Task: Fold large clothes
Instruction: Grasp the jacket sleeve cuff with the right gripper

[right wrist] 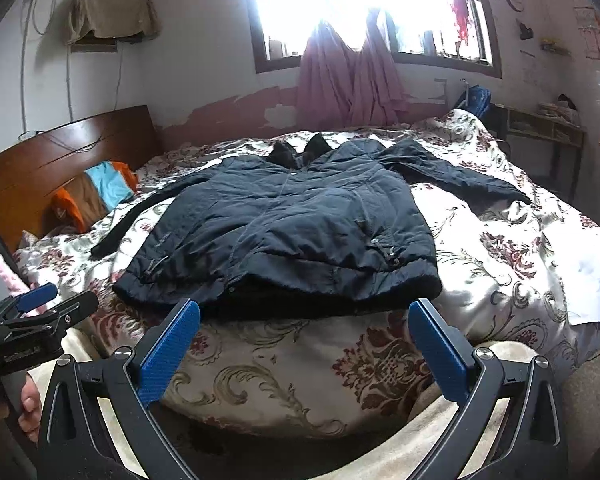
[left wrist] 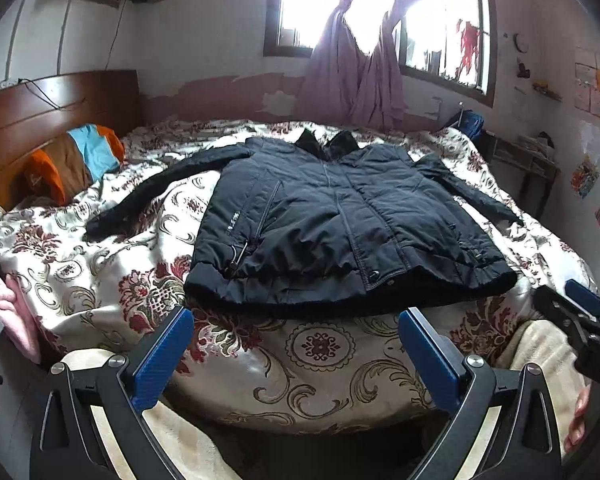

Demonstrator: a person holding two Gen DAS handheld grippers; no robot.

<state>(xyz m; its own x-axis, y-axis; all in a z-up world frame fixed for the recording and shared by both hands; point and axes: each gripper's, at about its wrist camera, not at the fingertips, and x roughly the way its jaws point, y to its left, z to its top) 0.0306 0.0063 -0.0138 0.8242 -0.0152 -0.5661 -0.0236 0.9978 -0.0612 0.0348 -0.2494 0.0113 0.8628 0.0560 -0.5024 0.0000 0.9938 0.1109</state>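
Padded black jacket (left wrist: 340, 224) lies face up and spread flat on the bed's floral quilt (left wrist: 324, 360), collar toward the window (left wrist: 300, 8), hem toward the foot edge. Its shell is matte, stitched in long vertical seams, with a zip down the middle and a cord toggle hanging by one pocket. Both sleeves stretch out sideways from the jacket: one reaches toward the wooden headboard (left wrist: 52, 112), the other toward the far side of the bed.

Just short of the jacket's hem, the left gripper (left wrist: 296, 344) hovers with its two blue, ribbed pads spread wide, holding nothing. The right gripper (right wrist: 304, 340) hangs likewise before the hem, fingers parted and nothing between them; from the left camera it shows as a black frame at the jacket's hem corner.

Beyond the sleeve that points to the headboard sits a folded cloth in orange, brown and sky blue (left wrist: 76, 160). Behind the jacket's collar, mauve curtains (left wrist: 356, 72) are knotted and hang in loose folds against peeling paint.
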